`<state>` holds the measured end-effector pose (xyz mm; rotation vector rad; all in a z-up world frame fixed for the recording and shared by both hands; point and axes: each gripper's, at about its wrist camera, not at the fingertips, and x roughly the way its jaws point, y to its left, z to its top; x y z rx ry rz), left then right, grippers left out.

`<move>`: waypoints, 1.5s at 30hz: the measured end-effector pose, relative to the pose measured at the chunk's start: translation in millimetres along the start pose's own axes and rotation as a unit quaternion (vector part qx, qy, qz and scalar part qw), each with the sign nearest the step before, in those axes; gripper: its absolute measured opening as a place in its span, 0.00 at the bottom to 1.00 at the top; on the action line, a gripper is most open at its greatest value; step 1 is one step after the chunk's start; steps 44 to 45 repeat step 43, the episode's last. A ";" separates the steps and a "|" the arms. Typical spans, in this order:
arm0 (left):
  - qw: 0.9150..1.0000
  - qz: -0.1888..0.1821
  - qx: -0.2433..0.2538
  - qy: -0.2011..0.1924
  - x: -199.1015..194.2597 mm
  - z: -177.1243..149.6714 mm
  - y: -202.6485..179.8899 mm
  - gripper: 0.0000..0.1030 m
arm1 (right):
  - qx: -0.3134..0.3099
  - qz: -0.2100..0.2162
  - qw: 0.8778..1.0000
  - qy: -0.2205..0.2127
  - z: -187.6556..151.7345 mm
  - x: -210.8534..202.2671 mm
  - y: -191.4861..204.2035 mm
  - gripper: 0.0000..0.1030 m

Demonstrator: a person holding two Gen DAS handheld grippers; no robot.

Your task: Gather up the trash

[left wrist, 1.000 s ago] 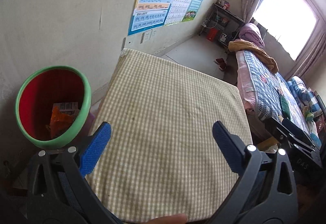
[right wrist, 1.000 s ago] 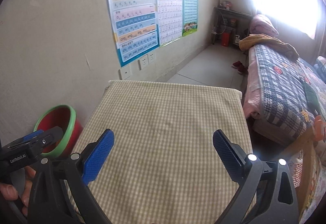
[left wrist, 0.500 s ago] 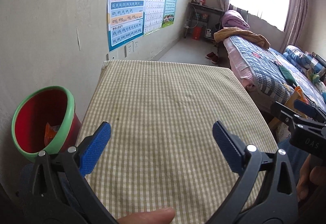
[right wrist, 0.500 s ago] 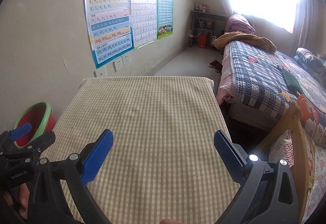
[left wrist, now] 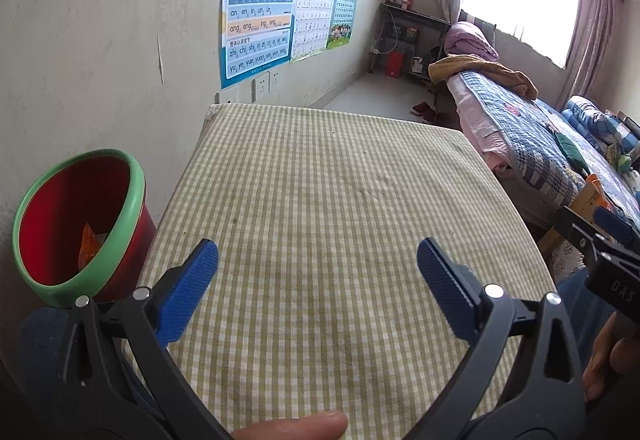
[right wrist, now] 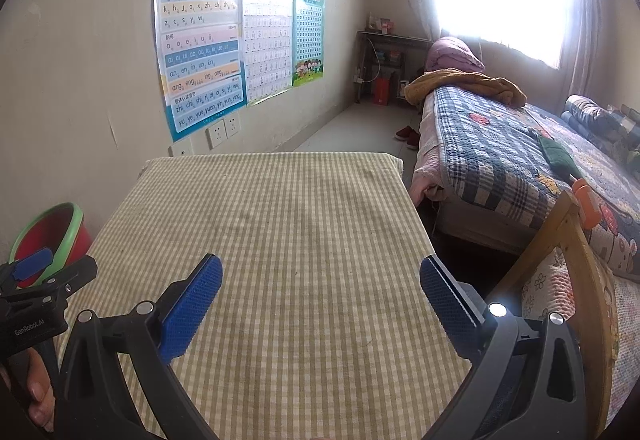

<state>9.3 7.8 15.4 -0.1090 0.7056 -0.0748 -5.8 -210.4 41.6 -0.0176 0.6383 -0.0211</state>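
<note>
1. Left wrist view: your left gripper [left wrist: 318,264] hovers over the checked tablecloth [left wrist: 332,200], jaws spread wide and holding nothing. The red bin [left wrist: 80,220] stands off the table's left edge, to the left of your left jaw; an orange wrapper [left wrist: 90,244] lies inside it. No loose trash shows on the cloth.

2. Right wrist view: your right gripper [right wrist: 320,294] is likewise spread and empty. The bin sits far left, beyond your left gripper, so your left hand is the nearer one. Probably the collecting is finished.
</note>
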 end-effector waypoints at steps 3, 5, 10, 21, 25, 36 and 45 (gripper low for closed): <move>1.000 -0.002 -0.003 0.002 0.9 -1.1 0.2 0.95 | -0.006 -0.001 1.000 -0.002 -1.4 0.1 3.0 0.93; 1.000 -0.004 -0.004 0.002 2.0 -1.1 1.2 0.95 | -0.008 -0.001 1.000 -0.003 -2.3 0.0 4.0 0.93; 1.000 -0.005 -0.003 -0.002 0.9 -1.6 0.2 0.95 | -0.008 -0.001 1.000 -0.003 -2.7 0.1 3.4 0.93; 1.000 -0.006 0.004 -0.006 -0.7 -1.8 -3.2 0.95 | -0.006 0.000 1.000 0.001 -4.3 0.9 3.9 0.93; 1.000 -0.006 0.005 -0.005 0.4 -1.3 -3.5 0.95 | -0.005 -0.002 1.000 0.003 -4.0 1.5 4.8 0.93; 1.000 0.002 0.026 -0.015 -0.5 -3.8 -10.1 0.95 | -0.008 -0.002 1.000 0.003 -5.6 2.0 4.1 0.93; 1.000 0.005 0.029 -0.010 1.6 -4.6 -11.5 0.95 | -0.008 -0.002 1.000 0.004 -6.0 2.6 4.3 0.93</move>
